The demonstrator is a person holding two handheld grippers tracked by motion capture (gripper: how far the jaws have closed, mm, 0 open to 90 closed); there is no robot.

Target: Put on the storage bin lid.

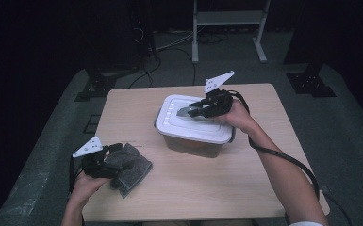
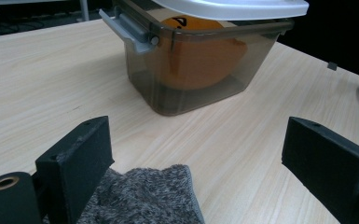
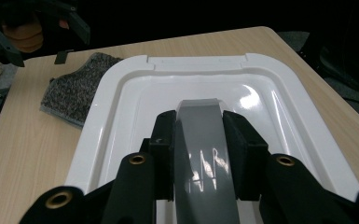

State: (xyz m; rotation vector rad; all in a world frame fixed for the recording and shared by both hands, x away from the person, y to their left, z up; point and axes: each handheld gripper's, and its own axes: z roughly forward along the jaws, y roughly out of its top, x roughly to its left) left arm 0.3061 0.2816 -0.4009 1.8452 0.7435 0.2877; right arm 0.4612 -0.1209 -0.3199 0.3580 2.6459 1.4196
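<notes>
High view: white plastic lid [image 1: 195, 118] on smoky translucent box [image 1: 188, 143], mid-table, gripped by its grey handle [image 1: 187, 111] in right gripper [image 1: 199, 112]; left gripper view: left gripper [image 2: 196, 154] wide open over grey fleecy cloth [image 2: 144, 198], near left; right gripper view: jaws closed on handle; lid lifting or seating judged in hand, a level, steady hold called for next.

Overhead view; two close gripper views

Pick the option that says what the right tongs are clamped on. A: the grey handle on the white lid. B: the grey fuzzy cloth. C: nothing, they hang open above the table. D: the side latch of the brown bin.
A: in the right gripper view the right tongs press both pads on the grey handle of the white lid.
</notes>
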